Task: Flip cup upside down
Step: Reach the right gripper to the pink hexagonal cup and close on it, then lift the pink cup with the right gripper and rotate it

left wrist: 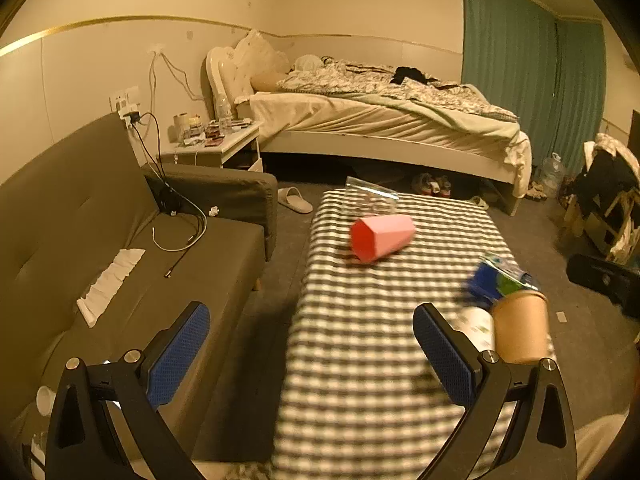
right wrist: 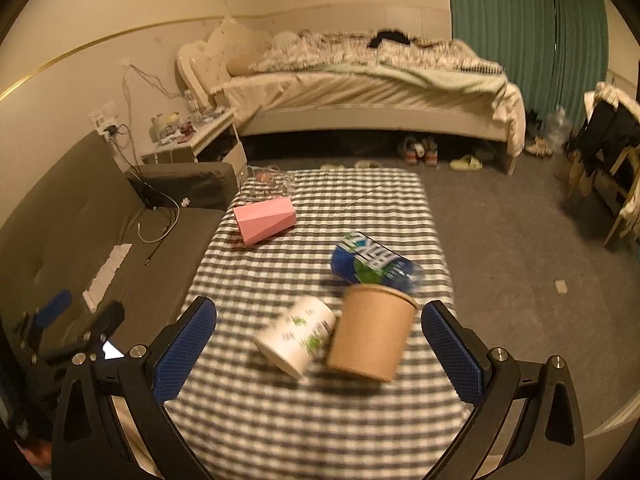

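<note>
On the checkered table [right wrist: 320, 420], at twelve o'clock from the spread, empty right gripper [right wrist: 319, 334], a brown paper cup [right wrist: 370, 330] is tilting, slightly blurred.

The left gripper [left wrist: 312, 344] hung wide open over the checkered table [left wrist: 360, 360]. A pink cup [left wrist: 383, 237] lay sideways at 12 o'clock, a brown paper cup [left wrist: 521, 326] at 3.

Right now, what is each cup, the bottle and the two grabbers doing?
pink cup: lying on its side.
white cup: lying on its side.
brown cup: standing, a bit tilted, touching the white cup.
blue bottle: lying down.
left gripper: open, empty.
right gripper: open, empty.
</note>
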Available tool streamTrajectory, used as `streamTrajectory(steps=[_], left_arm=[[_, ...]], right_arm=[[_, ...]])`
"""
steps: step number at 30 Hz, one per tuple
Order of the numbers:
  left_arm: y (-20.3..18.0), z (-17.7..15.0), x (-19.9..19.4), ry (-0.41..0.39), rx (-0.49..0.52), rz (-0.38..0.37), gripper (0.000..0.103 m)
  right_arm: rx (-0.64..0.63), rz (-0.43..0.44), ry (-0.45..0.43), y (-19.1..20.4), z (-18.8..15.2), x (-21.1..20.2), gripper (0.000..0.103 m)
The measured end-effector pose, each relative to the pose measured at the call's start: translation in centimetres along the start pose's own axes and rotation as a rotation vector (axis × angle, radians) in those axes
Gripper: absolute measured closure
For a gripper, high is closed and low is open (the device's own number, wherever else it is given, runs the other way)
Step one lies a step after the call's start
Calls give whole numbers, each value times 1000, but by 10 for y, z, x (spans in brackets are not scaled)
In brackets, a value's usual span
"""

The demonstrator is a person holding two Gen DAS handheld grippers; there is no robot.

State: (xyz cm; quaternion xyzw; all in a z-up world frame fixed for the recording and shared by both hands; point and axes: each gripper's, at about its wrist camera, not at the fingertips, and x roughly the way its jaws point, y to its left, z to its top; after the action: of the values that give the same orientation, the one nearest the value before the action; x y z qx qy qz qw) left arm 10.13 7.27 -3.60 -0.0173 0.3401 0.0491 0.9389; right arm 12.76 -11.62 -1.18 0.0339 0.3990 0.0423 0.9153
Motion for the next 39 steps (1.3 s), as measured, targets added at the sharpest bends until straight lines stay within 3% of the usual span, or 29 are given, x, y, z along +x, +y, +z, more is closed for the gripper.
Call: streamTrajectory(steps=[10, 15, 20, 29, 33, 35, 39], left_arm=[[38, 32, 109, 71, -41, 69, 0], [57, 22, 148, 125, -72, 91, 0], [70, 9, 167, 161, -67, 120, 0], [83, -5, 172, 179, -49, 131, 0], [90, -7, 171, 182, -61, 133, 0], [94, -5, 168, 175, -71, 136, 0], [100, -5, 163, 165, -77, 145, 0]], right_arm=[[112, 5, 171, 42, 78, 141, 0], [174, -21, 229, 64, 105, 218, 0], [226, -58, 295, 73, 107, 277, 0], [286, -78, 357, 77, 96, 312, 0], [323, -29, 423, 81, 91, 324, 0], [349, 0, 455, 81, 86, 333, 3], [350, 83, 461, 86, 83, 330, 33]])
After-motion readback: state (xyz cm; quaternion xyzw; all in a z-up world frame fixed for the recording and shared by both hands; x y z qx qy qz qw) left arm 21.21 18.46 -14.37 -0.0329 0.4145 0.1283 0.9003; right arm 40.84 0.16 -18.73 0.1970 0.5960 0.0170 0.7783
